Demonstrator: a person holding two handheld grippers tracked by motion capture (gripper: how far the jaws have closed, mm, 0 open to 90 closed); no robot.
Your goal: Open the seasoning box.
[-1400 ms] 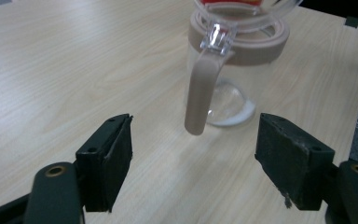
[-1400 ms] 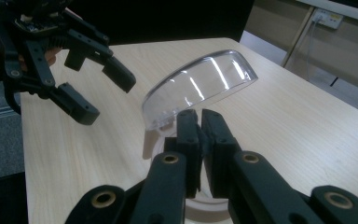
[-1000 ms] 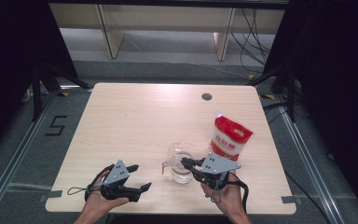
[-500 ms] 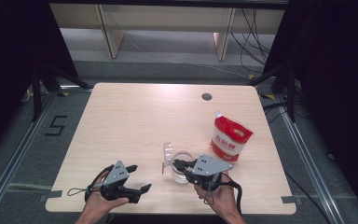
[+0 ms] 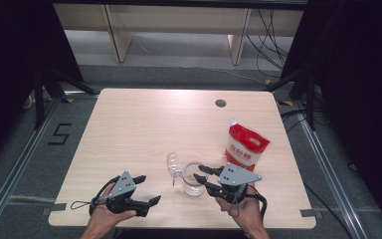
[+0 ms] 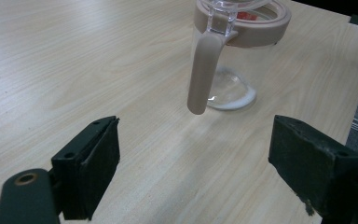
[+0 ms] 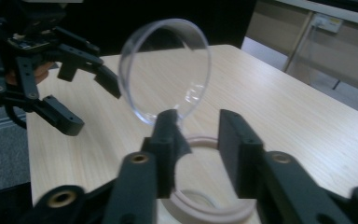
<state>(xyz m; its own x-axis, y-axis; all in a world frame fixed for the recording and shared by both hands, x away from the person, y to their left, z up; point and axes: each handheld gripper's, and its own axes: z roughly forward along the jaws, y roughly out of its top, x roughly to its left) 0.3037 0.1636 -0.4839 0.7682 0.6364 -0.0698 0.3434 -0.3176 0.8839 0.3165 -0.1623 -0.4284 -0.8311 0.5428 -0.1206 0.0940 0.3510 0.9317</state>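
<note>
— Right gripper (image 5: 197,172) has just been letting its jaws apart. They stand at a narrow gap over the jug's rim (image 7: 200,139), with nothing pinched between them.

— Where is the jug?

— The jug (image 5: 191,187) is near me, right of the table's (image 5: 144,124) middle. Its clear lid (image 7: 165,70) stands flipped up just past my one jaw.

— What worries you?

— That lid. With nothing holding it, I think it may drop shut. If I pull back carelessly, a jaw could catch it and tug the jug over, since it looks empty and light.

— Is your other hand steadying it?

— No. My left gripper (image 5: 150,188) is spread wide and holds nothing. It sits well to the left and faces the handle (image 6: 200,74). A sideways swing on the right could also knock the red pouch (image 5: 246,147) just behind.
</note>
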